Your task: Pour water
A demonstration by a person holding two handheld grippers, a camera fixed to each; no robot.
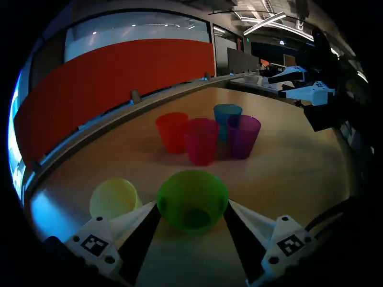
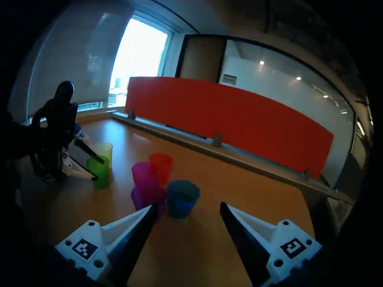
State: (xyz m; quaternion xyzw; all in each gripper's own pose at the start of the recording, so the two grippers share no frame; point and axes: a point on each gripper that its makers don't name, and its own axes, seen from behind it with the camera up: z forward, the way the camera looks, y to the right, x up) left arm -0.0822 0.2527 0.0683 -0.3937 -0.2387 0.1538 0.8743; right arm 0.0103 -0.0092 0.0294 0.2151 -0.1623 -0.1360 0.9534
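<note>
- Green cup [image 1: 192,193]: translucent green plastic, tapered, wide rim, narrower base. Inside looked dark at the bottom; couldn't tell if any water was in it.
- It stood upright on the wooden table [image 1: 297,167], mouth up, long axis vertical, w/ the left gripper view looking down into the opening.
- Left gripper [image 1: 191,204]: tongs clamped on the green cup, one finger pressed to each side of its wall.
- Yellow cup [image 1: 114,198] sat just beside it, to the left in the left gripper view, also upright.
- Farther on was a tight cluster of four: red cup [image 1: 171,131], pink cup [image 1: 202,141], blue cup [image 1: 226,117], purple cup [image 1: 242,136]. All upright, well apart from the green one.
- Right gripper [image 2: 187,205]: tongs apart, nothing btwn them. The blue cup stood just ahead of the tips, the purple one by the left finger in the right gripper view.
- Red partition [image 1: 119,76] ran along the table's far edge.
</note>
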